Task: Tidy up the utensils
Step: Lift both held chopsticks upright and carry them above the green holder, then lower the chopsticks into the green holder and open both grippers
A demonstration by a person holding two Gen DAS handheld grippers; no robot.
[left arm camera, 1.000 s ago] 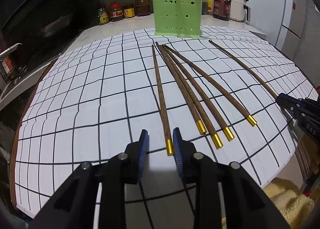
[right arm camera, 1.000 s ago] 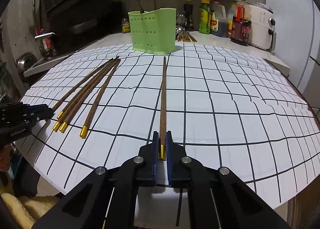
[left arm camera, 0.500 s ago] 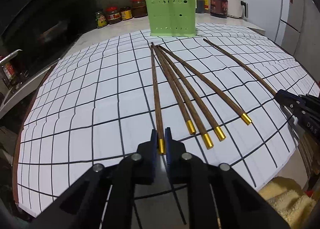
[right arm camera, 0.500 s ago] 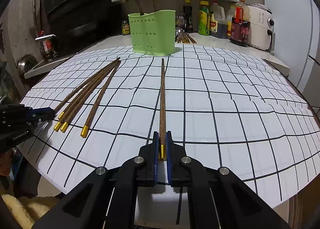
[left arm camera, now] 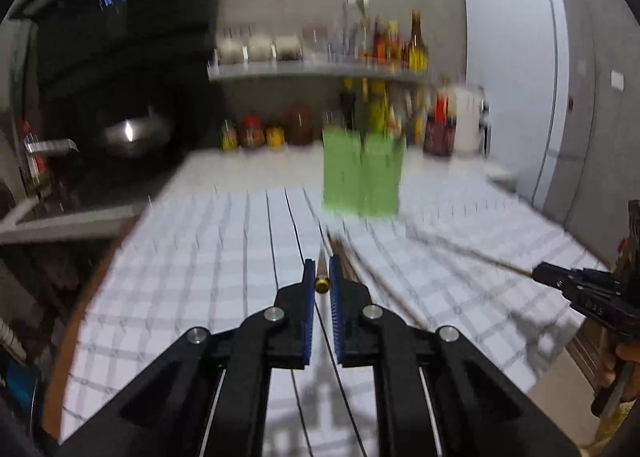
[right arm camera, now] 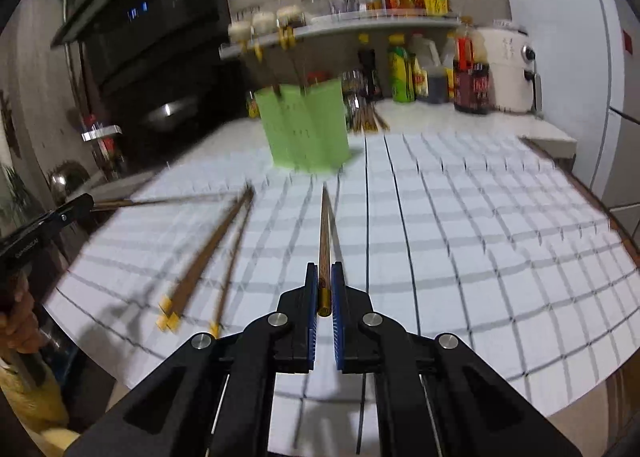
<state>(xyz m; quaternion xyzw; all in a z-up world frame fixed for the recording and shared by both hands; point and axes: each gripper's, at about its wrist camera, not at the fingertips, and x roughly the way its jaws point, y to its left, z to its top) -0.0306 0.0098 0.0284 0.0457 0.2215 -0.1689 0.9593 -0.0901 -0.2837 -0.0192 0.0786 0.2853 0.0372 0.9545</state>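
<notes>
Chopsticks up now: left gripper (left arm camera: 322, 282) just clenched on one chopstick (left arm camera: 321, 284) and lifted; right gripper (right arm camera: 324, 289) clenched on other chopstick (right arm camera: 324, 249), lifted too. Three left on tabletop (right arm camera: 480, 241). Next I carry both to green holder (right arm camera: 304, 129).

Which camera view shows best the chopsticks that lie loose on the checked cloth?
The right wrist view: three loose chopsticks lie on the checked cloth left of the right gripper, gold ends near the camera, though blurred. In the left wrist view they are smeared streaks, partly hidden behind the left gripper.
</notes>
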